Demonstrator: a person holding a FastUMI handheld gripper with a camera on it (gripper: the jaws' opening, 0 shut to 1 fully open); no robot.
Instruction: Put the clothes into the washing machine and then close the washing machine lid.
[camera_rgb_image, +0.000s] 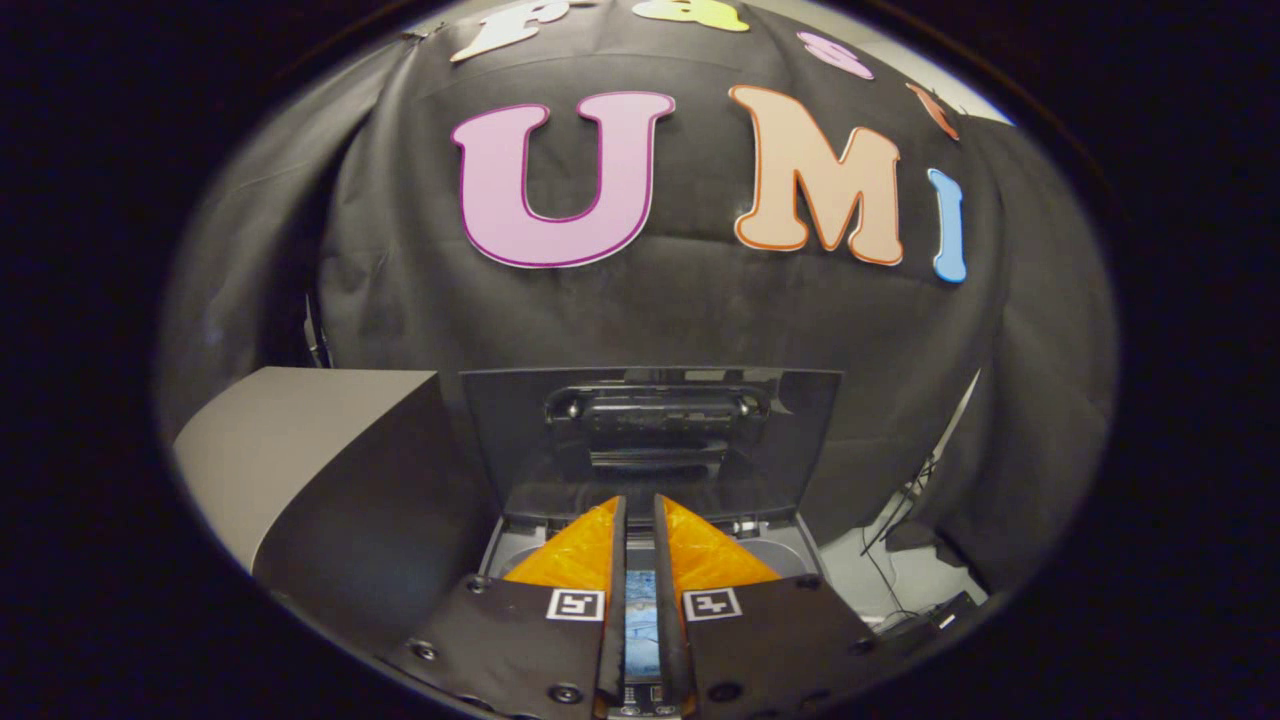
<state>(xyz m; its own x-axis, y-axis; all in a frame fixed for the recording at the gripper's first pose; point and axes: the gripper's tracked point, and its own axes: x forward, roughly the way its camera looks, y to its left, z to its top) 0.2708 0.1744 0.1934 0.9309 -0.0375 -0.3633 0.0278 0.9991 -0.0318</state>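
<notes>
The washing machine (790, 552) lies just under and ahead of my fingers, its grey top rim showing on both sides of them. Its dark see-through lid (650, 440) stands open and upright right beyond the fingertips. My gripper (640, 500) hangs over the opening with its fingers drawn close together, only a narrow slit between them. A strip of bluish cloth (640, 615) shows in that slit, pinched between the fingers. The drum and the rest of the cloth are hidden beneath the fingers.
A grey slanted panel (300, 430) rises to the left of the machine. To the right, black cables (900, 540) trail down onto a pale floor. The black cloth wall hangs close behind the open lid.
</notes>
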